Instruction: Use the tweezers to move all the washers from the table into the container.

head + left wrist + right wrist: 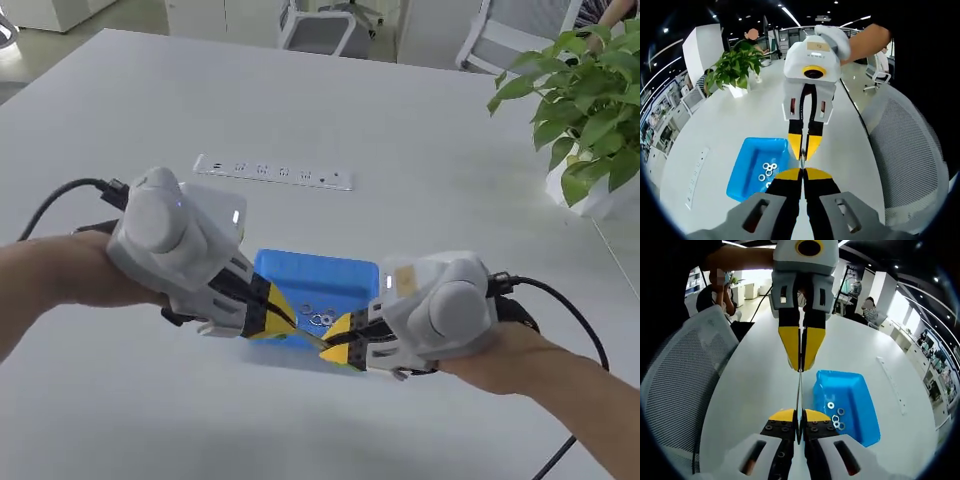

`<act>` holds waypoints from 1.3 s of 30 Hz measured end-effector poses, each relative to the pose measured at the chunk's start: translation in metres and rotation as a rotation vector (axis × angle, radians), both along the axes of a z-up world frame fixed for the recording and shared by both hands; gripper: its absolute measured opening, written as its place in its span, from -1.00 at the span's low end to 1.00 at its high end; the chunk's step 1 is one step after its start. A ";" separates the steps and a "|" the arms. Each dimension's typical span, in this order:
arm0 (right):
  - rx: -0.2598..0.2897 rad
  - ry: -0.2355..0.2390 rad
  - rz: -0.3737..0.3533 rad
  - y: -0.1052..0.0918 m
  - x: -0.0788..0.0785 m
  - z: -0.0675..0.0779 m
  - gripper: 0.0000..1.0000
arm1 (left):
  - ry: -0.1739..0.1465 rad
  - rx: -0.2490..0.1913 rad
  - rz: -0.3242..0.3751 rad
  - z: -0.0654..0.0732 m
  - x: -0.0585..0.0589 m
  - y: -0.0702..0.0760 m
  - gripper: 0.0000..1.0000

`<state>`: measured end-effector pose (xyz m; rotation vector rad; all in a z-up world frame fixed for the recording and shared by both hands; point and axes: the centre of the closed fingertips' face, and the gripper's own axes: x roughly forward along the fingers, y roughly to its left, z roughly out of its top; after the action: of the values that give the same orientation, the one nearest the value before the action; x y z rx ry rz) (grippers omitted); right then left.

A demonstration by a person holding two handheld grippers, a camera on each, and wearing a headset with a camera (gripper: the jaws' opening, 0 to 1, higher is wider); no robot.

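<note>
We hold the left gripper (802, 173) and the right gripper (799, 416) nose to nose, each with its yellow-tipped jaws pressed together on one end of the thin metal tweezers (800, 390), which bridge the short gap between them. We judge this to be a hand-over or re-seating of the tool, so that one gripper ends with a firm hold. Just beside the tips sits the blue container (846, 385), kept close so each carry is short. The washers (835, 417) lie clustered on its floor, and we see none loose on the white surface (300, 110), so the task looks nearly finished.
</note>
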<state>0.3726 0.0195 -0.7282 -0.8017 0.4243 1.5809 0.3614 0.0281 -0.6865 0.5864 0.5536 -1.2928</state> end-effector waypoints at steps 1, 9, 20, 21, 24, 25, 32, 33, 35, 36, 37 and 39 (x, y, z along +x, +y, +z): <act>-0.008 -0.002 0.003 0.000 -0.001 -0.003 -0.90 | 0.002 0.004 0.002 -0.004 -0.001 0.001 -0.90; -0.072 0.020 0.021 0.001 -0.011 -0.031 -0.89 | 0.027 0.053 0.000 -0.037 -0.008 0.008 -0.90; -0.141 0.041 0.040 0.005 -0.019 -0.055 -0.88 | 0.068 0.110 0.019 -0.078 -0.012 0.019 -0.90; -0.145 0.043 0.041 0.006 -0.019 -0.057 -0.88 | 0.069 0.118 0.026 -0.083 -0.011 0.021 -0.90; -0.153 0.050 0.048 0.006 -0.021 -0.060 -0.86 | 0.088 0.137 0.031 -0.096 -0.012 0.024 -0.90; -0.160 0.057 0.046 0.006 -0.022 -0.061 -0.86 | 0.093 0.141 0.031 -0.099 -0.013 0.024 -0.90; -0.185 0.058 0.054 0.004 -0.024 -0.069 -0.83 | 0.112 0.153 0.035 -0.111 -0.013 0.024 -0.90; -0.184 0.062 0.051 0.004 -0.024 -0.070 -0.83 | 0.116 0.155 0.037 -0.112 -0.013 0.024 -0.90; -0.185 0.066 0.045 0.003 -0.024 -0.070 -0.82 | 0.117 0.157 0.036 -0.114 -0.013 0.023 -0.90; -0.186 0.067 0.044 0.003 -0.024 -0.071 -0.82 | 0.119 0.157 0.036 -0.114 -0.013 0.023 -0.90; -0.188 0.068 0.044 0.002 -0.024 -0.071 -0.82 | 0.121 0.156 0.037 -0.114 -0.013 0.023 -0.90; -0.192 0.068 0.042 0.001 -0.024 -0.072 -0.82 | 0.123 0.163 0.033 -0.116 -0.013 0.022 -0.90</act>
<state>0.3488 0.0208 -0.8007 -0.9091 0.6193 1.6269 0.3480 0.0505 -0.8024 0.6321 0.7728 -1.2654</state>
